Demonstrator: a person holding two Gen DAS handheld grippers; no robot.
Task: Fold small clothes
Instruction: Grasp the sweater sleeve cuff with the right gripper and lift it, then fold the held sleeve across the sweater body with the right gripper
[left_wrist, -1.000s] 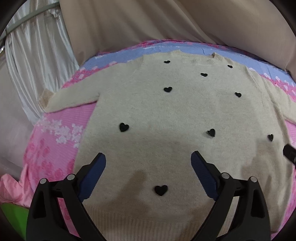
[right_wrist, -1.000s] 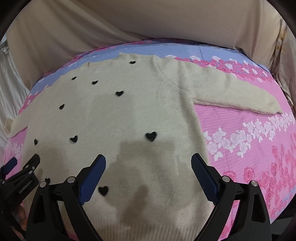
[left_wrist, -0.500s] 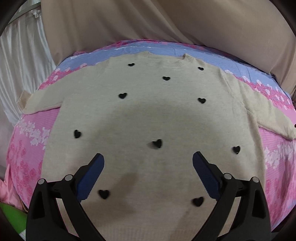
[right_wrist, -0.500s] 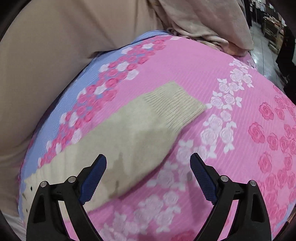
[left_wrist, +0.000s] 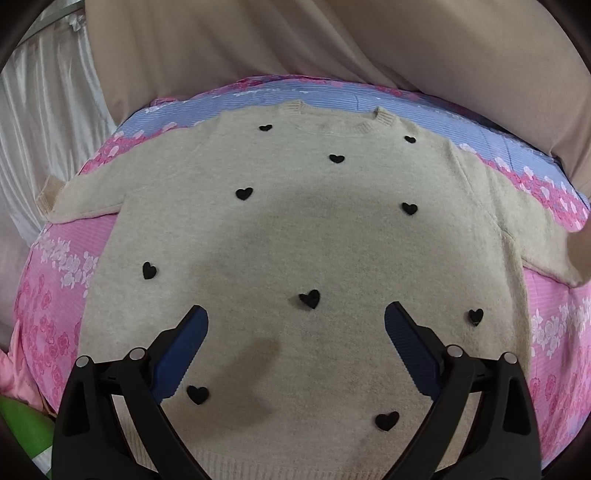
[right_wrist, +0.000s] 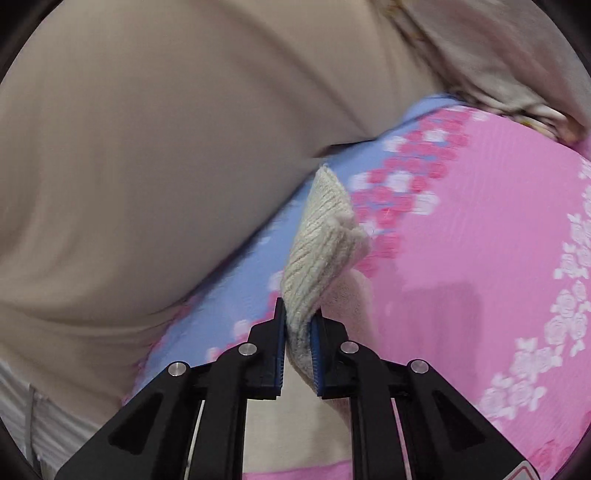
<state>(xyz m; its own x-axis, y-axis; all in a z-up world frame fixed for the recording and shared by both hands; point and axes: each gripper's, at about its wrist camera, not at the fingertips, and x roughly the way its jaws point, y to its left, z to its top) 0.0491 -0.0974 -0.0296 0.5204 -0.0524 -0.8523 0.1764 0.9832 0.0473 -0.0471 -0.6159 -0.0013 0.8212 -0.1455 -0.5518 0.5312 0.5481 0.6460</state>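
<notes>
A cream sweater dotted with black hearts lies flat, face up, on a pink and blue flowered sheet, its neck towards the beige cloth behind. The left tongs hover over its lower half, spread wide with nothing between them. Over at the right, the right tongs have just been closing and now pinch the ribbed cuff of the sweater's sleeve, lifted off the sheet.

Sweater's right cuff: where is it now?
Right wrist view, centre: the ribbed cuff is pinched in the right hand-held gripper, lifted above the floral sheet.
</notes>
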